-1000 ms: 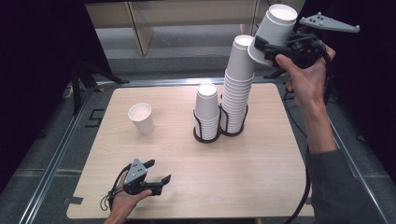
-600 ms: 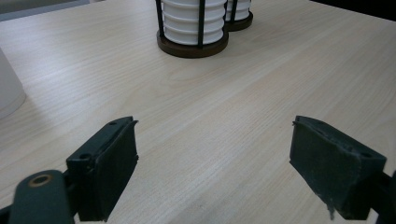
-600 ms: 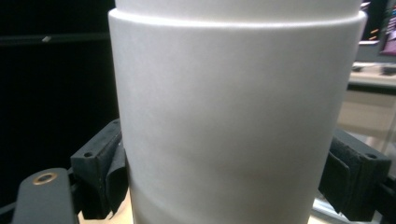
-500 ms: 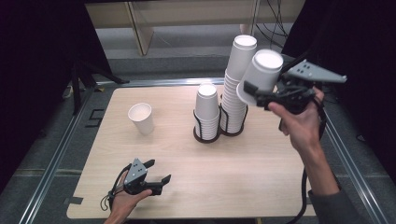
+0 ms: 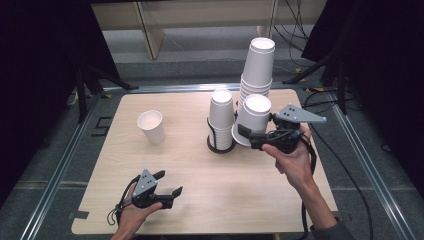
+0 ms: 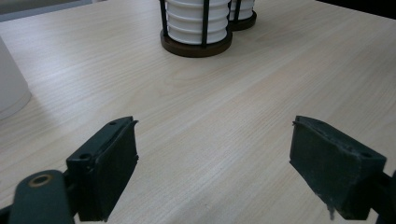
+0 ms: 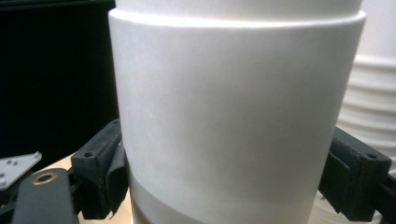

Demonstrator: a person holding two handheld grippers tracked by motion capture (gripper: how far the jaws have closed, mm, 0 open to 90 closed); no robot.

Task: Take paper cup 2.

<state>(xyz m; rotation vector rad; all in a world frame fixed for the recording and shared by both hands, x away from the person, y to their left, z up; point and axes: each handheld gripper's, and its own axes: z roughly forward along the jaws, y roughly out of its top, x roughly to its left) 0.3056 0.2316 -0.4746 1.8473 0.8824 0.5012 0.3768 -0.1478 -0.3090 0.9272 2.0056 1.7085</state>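
My right gripper (image 5: 249, 134) is shut on a white paper cup (image 5: 255, 117), held bottom-up just in front of the tall stack of cups (image 5: 258, 70). In the right gripper view the cup (image 7: 233, 126) sits squeezed between both black jaws, with the tall stack (image 7: 373, 98) behind it on the right. A shorter stack (image 5: 221, 116) stands in a black wire holder beside the tall one. A single cup (image 5: 151, 126) stands upright at the left of the table. My left gripper (image 5: 167, 185) rests open near the front edge, its jaws wide apart over bare wood (image 6: 215, 154).
The wooden table (image 5: 200, 200) has a metal frame around it. In the left gripper view the short stack's holder (image 6: 196, 28) is ahead, the second holder (image 6: 243, 16) behind it, the single cup (image 6: 10, 88) at the left edge. Cables (image 5: 350, 165) trail right.
My right gripper has carried the cup down from above the tall stack to a spot low in front of it. The left gripper has stayed still.
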